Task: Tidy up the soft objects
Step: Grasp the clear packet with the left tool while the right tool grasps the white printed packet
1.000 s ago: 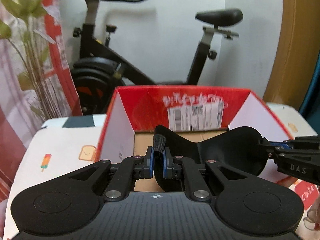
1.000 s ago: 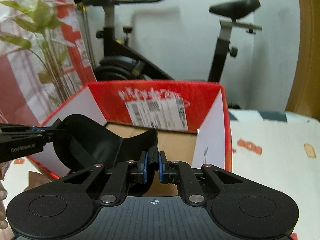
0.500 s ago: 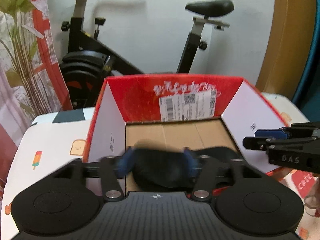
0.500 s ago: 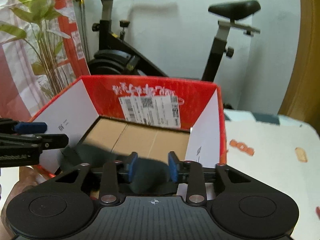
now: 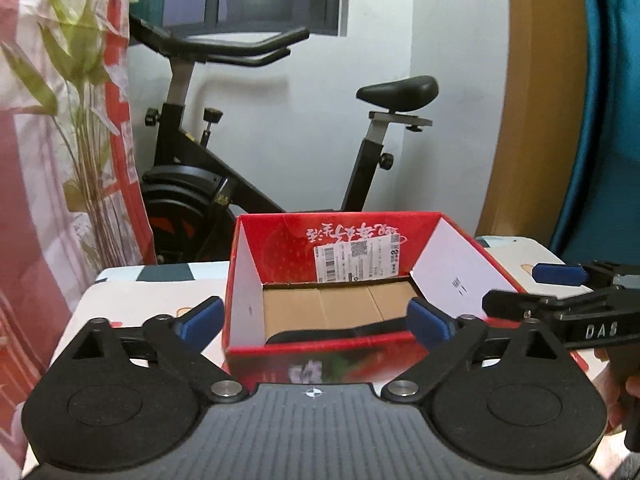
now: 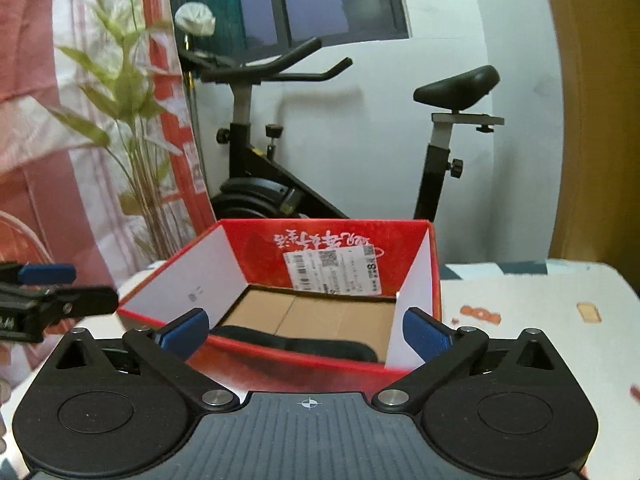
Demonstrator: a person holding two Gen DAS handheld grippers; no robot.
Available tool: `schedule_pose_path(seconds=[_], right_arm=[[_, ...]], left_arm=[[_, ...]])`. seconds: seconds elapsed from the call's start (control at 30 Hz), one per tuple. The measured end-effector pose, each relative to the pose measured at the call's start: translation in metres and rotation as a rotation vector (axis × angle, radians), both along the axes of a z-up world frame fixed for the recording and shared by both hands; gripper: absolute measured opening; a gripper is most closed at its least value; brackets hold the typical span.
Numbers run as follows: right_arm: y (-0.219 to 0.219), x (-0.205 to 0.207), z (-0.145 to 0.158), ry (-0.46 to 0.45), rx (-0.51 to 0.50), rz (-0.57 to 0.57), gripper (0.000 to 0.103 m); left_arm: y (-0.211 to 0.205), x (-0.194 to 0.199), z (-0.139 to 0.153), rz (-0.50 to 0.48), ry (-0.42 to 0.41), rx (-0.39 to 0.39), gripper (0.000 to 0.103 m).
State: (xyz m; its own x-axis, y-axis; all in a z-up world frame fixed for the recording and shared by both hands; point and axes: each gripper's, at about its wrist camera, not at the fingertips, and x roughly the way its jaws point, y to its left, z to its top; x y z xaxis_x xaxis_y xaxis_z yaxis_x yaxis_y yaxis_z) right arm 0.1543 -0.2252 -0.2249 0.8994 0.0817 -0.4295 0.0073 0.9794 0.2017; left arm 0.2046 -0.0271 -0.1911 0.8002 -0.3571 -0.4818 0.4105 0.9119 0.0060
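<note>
desk [image 5: 132,296] under a pale printed cover, running past the box on both sides; on the right, broad and bare as far as visible. beyond the far edge, an exercise bike [image 6: 280,184] and a leafy plant [image 6: 120,128] at far left, well apart from the work.

red cardboard box [image 5: 244,280] open-topped at centre, white inner side walls flaring outward, shipping label on the far wall. near rim low, side walls taller: likely the edges to catch on when lifting out.

black soft object [image 6: 296,344] lying flat on the cardboard floor, tight behind the near wall. by the look of it, this piece done; no other soft items in sight, so what remains cannot be judged.

left tongs [image 5: 316,322] spread wide, holding nothing, fingers [image 5: 200,320] straddling the near rim from outside. right tongs [image 6: 304,330] likewise wide apart and empty, just short of the near right corner. free room above the box for a straight pull back.
</note>
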Motion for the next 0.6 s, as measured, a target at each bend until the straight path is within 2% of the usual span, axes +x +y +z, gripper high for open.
schedule_pose_path(seconds=[0.2,0.3,0.37,0.47,0.6], right_arm=[[0.001,-0.037,-0.018,-0.009,0.072,-0.035,0.103],[0.005,-0.049,-0.032,0.007,0.065,-0.036,0.103],[0.009,-0.053,-0.045,0.048,0.049,-0.024,0.101],[0.012,-0.057,-0.059,0.081,0.059,-0.019,0.098],[0.009,-0.057,-0.074,0.115,0.1,-0.028,0.095]], left_arm=[[0.014,-0.034,-0.017,0.018,0.002,0.004,0.103],[0.019,-0.04,-0.032,0.038,0.027,-0.003,0.1],[0.022,-0.038,-0.041,0.038,0.067,-0.011,0.082],[0.028,-0.031,-0.052,0.046,0.107,-0.017,0.075],[0.042,-0.023,-0.066,0.091,0.161,-0.067,0.069]])
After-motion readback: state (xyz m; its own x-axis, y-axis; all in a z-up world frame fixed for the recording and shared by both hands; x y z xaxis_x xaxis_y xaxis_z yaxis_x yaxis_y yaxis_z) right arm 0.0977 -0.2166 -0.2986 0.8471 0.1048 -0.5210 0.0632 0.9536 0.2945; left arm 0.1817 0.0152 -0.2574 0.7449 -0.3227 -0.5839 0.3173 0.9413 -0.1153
